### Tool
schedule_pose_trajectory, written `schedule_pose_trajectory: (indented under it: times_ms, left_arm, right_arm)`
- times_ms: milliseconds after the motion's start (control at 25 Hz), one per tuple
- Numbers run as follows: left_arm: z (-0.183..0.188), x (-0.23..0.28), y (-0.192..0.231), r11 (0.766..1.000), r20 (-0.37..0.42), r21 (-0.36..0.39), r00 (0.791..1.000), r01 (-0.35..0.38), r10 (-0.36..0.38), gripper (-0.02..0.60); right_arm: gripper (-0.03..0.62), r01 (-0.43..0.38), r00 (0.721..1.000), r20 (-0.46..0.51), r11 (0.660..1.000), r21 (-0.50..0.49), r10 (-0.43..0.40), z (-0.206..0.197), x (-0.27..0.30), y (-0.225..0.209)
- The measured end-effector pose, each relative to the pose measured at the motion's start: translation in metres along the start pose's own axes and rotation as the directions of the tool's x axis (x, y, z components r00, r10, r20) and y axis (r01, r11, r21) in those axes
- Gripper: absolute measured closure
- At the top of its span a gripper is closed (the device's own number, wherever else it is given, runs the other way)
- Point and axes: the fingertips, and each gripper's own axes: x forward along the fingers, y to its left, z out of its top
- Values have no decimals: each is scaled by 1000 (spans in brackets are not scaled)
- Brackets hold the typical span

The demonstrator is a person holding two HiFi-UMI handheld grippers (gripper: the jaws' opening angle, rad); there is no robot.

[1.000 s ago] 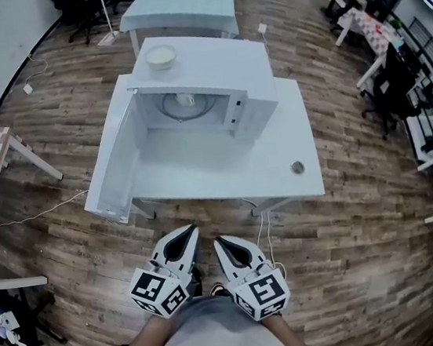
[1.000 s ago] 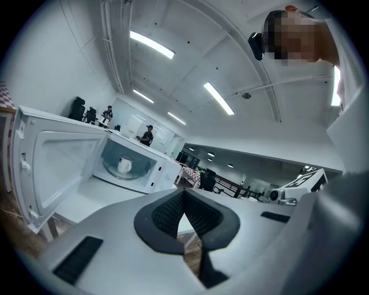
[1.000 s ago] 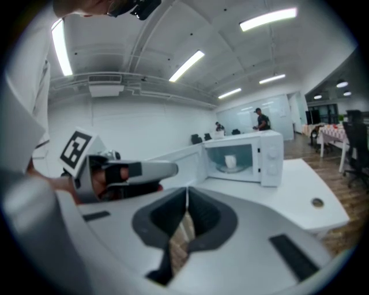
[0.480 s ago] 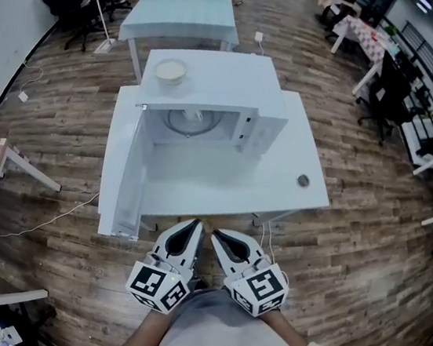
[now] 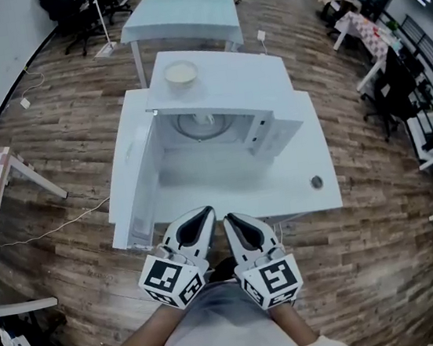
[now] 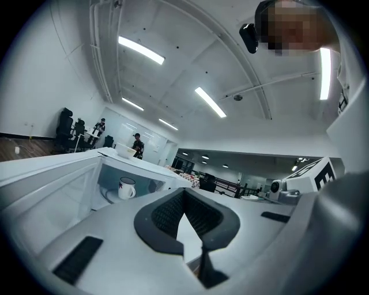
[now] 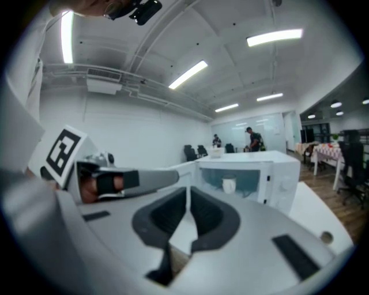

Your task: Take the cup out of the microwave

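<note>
The microwave's door (image 5: 140, 182) stands swung wide open toward the left edge of the white surface (image 5: 290, 194). Just off the surface's near edge, the left tool (image 5: 203, 213) has its jaws pressed together with nothing between them, and it points toward the open microwave (image 5: 229, 87). The cup (image 6: 126, 188), white with a handle, stands upright inside the microwave's chamber on the round turntable, well apart from both tools. A pale bowl (image 5: 180, 73) sits on the microwave's top near its back left corner. The right tool (image 5: 231, 220) is just beside the left one, also off the near edge, with its jaws likewise closed tight on nothing. Near the surface's right edge lies a small round thing (image 5: 316, 182), too small to identify.
</note>
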Motion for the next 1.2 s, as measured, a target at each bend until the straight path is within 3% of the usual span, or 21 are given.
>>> schedule_pose_trajectory:
  times_ms: [160,480,1200]
  left_arm:
    - [-3,3,10,999,-29,29,999,-24,25,571]
    - [-14,27,29,1000,-79,4,997,-26,27,571]
    - [-8,97,94,990,-94,-64,988,-128,121,571]
  right_arm:
    - [571,4,1000,-7,1000,11,-4,1,13,0]
    - [571,11,1000,-10,999,38,-11,3,38,-22]
    - [571,-15,998,-63,998,57,19,1,132,-94]
